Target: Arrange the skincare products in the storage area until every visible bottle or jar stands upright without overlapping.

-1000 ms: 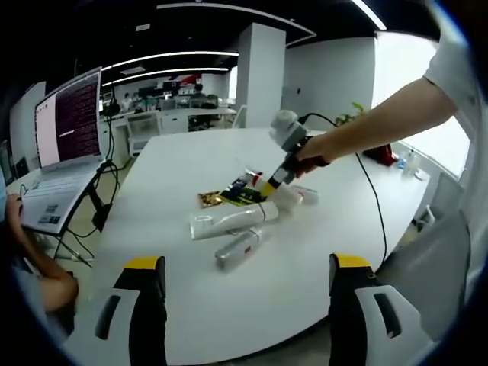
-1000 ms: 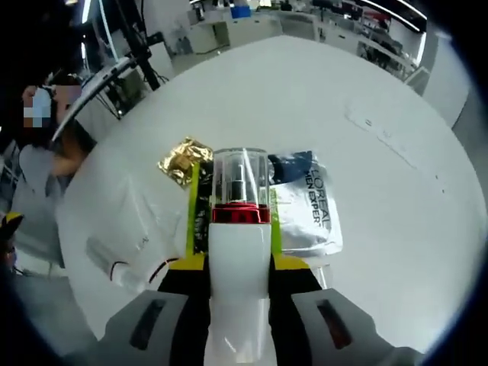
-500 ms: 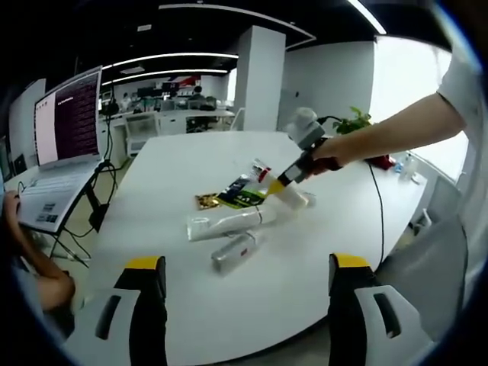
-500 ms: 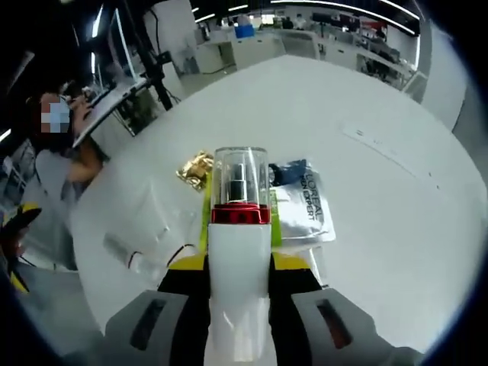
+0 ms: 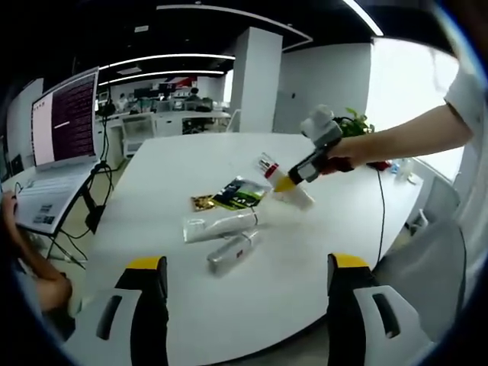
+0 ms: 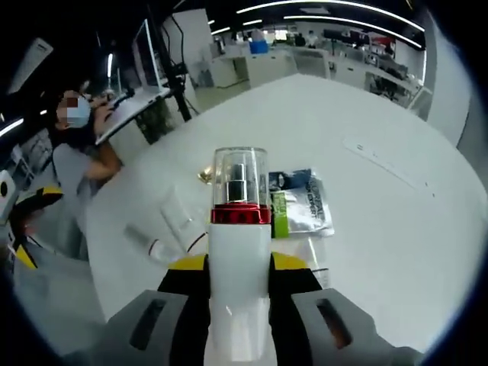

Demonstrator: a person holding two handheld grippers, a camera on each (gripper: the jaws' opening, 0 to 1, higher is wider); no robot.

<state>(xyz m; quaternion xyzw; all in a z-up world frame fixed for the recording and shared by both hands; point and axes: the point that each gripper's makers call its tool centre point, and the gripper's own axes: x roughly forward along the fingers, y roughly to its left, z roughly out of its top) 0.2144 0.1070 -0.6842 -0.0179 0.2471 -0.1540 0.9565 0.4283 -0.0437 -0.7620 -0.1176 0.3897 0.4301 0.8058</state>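
Observation:
My right gripper [image 6: 239,263] is shut on a white pump bottle [image 6: 239,252] with a red band and a clear cap. In the left gripper view that bottle [image 5: 290,187] hangs tilted above the white table [image 5: 305,252], held by the right gripper [image 5: 286,183]. On the table lie a white tube [image 5: 219,225], a small silver bottle [image 5: 229,252], a gold sachet [image 5: 202,203] and a green and silver sachet [image 5: 240,192]. Below the held bottle I see the silver sachet [image 6: 301,210], the tube [image 6: 179,217] and the silver bottle [image 6: 145,240]. My left gripper [image 5: 248,263] is open near the table's front edge, its jaws wide apart.
A laptop with a lit screen [image 5: 65,118] stands on a side stand at the left, with a seated person [image 6: 76,145] next to it. A black cable [image 5: 377,206] trails from the right gripper over the table's right side. A plant [image 5: 354,122] stands at the far right.
The right gripper has lifted the white bottle higher above the table and away from the sachets; the things below now look smaller. The left gripper has stayed open and almost still.

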